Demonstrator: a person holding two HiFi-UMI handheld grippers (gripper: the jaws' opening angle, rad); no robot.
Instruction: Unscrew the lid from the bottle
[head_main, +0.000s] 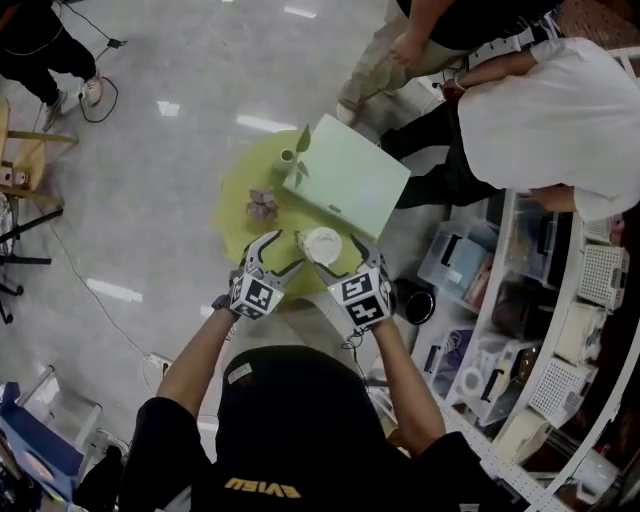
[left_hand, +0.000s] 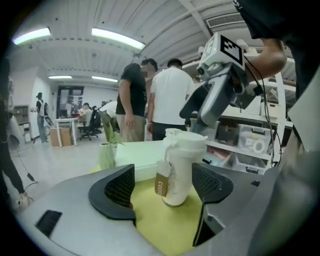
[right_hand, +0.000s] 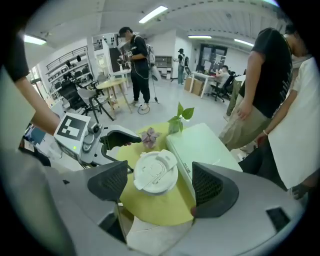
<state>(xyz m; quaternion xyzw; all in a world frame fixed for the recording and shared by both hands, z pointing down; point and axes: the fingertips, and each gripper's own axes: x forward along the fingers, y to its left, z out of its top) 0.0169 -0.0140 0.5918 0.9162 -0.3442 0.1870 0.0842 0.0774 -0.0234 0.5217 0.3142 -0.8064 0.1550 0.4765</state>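
Note:
A white bottle (left_hand: 180, 170) with a brown paper tag stands upright on the round yellow-green table (head_main: 235, 215). Its white lid (right_hand: 155, 171) is on it and also shows from above as the lid (head_main: 322, 244). My left gripper (left_hand: 167, 182) is open at table height, with the bottle just ahead between its pads, close to the right pad, the left pad well apart. My right gripper (right_hand: 159, 182) hangs open over the lid, one pad on each side and neither touching. In the head view the left gripper (head_main: 280, 255) and right gripper (head_main: 332, 250) flank the bottle.
A pale green box (head_main: 345, 175) lies on the table's far right, right behind the bottle. A small vase with a leafy sprig (head_main: 288, 157) and a small dried flower (head_main: 262, 205) stand on the far left. People stand beyond the table; shelves with bins (head_main: 560, 330) line the right.

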